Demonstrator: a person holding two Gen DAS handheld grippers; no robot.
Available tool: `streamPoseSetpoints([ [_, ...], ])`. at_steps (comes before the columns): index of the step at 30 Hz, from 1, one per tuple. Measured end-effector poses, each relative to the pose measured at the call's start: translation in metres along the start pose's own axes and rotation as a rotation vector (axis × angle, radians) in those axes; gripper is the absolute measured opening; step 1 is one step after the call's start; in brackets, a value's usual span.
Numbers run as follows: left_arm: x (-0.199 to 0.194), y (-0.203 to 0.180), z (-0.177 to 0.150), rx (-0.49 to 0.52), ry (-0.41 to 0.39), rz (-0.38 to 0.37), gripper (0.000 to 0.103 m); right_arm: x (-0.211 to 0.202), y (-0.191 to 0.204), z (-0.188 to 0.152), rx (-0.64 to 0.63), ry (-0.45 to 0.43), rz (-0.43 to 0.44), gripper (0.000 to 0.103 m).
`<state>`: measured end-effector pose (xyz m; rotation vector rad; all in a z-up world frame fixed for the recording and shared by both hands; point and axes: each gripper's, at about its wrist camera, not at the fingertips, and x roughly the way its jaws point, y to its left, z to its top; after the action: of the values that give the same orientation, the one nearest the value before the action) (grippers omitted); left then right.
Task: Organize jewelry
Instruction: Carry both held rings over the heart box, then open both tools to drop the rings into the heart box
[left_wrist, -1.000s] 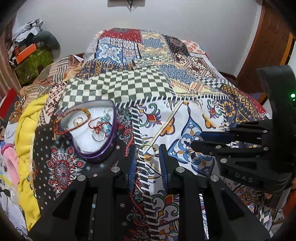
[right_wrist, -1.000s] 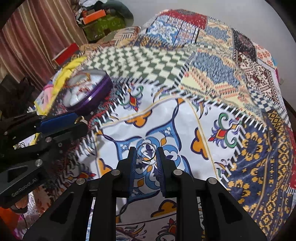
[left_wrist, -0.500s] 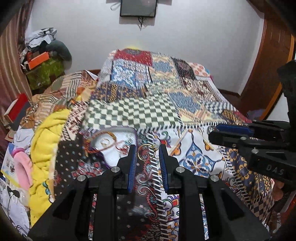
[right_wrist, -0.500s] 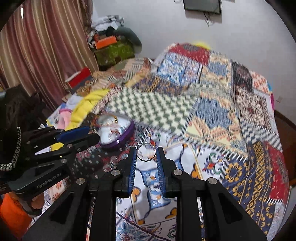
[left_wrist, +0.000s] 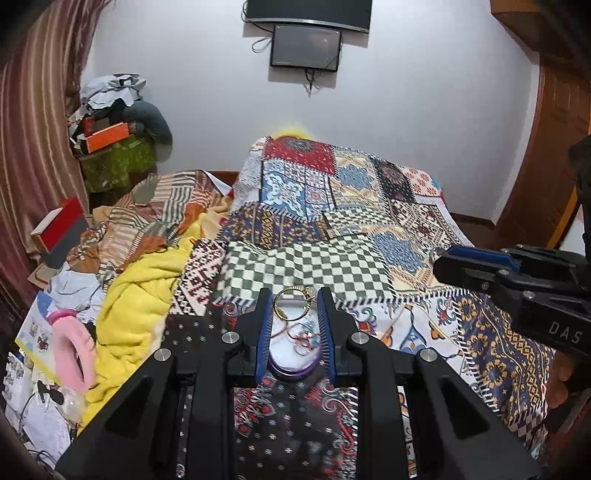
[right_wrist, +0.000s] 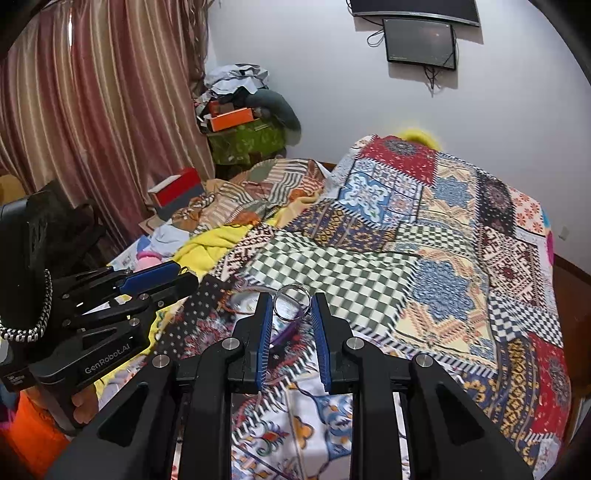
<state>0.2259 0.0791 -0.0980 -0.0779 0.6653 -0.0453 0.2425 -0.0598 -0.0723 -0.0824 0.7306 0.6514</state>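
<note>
My left gripper (left_wrist: 294, 308) is shut on a thin gold ring (left_wrist: 293, 303), held at the fingertips above the bed. Directly below and behind it sits a purple heart-shaped jewelry box (left_wrist: 293, 363) with a white lining and several pieces inside, partly hidden by the fingers. My right gripper (right_wrist: 291, 304) is shut on a silver ring (right_wrist: 291, 302), also lifted off the quilt. In the right wrist view the purple box (right_wrist: 284, 334) shows only as a sliver between the fingers. The left gripper (right_wrist: 162, 280) reaches in from the left there.
A patchwork quilt (left_wrist: 351, 229) covers the bed. A yellow blanket (left_wrist: 136, 295) and a pink item (left_wrist: 72, 347) lie at the left, with clutter and boxes (left_wrist: 107, 147) against the far wall. Striped curtains (right_wrist: 92, 110) hang left; a wooden door (left_wrist: 554, 155) stands right.
Both grippers have risen off the quilt with their rings and tilted up toward the far wall. The left one has swung over the purple box, which now sits between its fingers.
</note>
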Motion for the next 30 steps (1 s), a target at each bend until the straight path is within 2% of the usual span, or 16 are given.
streamPoseSetpoints([
  [9,0.015,0.019,-0.001,-0.014,0.016,0.006,0.023,0.034,0.016,0.008,-0.001,0.022,0.039,0.019],
  [20,0.066,0.029,-0.025,-0.033,0.129,-0.032,0.023,0.080,0.017,0.005,0.026,0.107,0.074,0.019],
  [30,0.092,0.024,-0.035,-0.019,0.174,-0.052,0.023,0.114,0.010,0.005,0.059,0.176,0.101,0.020],
])
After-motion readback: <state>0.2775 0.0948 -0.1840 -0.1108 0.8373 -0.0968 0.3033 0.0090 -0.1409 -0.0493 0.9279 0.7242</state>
